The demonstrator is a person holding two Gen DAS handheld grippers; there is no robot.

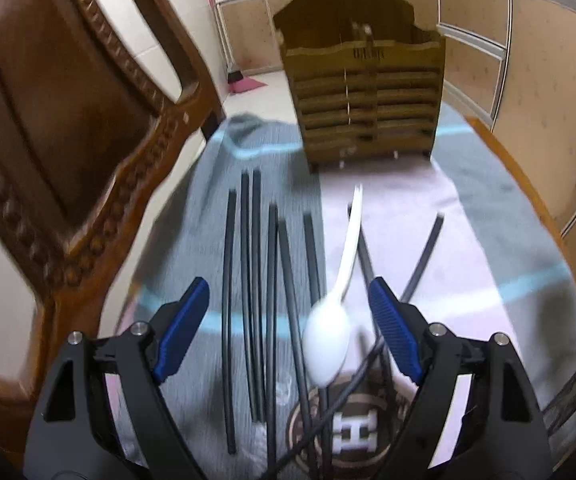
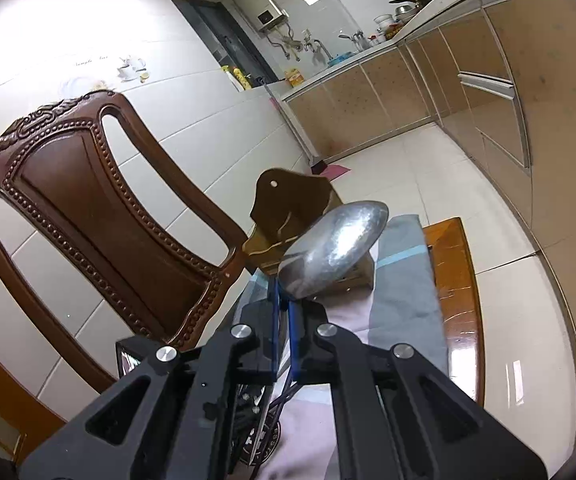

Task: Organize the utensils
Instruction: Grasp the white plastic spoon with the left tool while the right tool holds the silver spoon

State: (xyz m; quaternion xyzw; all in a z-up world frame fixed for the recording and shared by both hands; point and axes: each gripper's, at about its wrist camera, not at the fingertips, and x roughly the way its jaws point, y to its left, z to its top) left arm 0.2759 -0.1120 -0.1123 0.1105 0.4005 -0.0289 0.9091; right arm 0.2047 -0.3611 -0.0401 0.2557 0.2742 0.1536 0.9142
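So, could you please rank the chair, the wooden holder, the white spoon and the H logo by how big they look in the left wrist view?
1. chair, which is also close to the lens
2. wooden holder
3. white spoon
4. H logo; partly covered by chopsticks, so its place below the spoon is unsure

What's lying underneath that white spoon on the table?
Under the white spoon lie dark chopsticks on a grey-and-pink cloth. Whatever sits directly beneath its bowl is covered.

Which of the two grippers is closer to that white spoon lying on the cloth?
Left. The left gripper hangs open right over the white spoon, its bowl between the fingers. The right gripper is raised, shut on a metal spoon.
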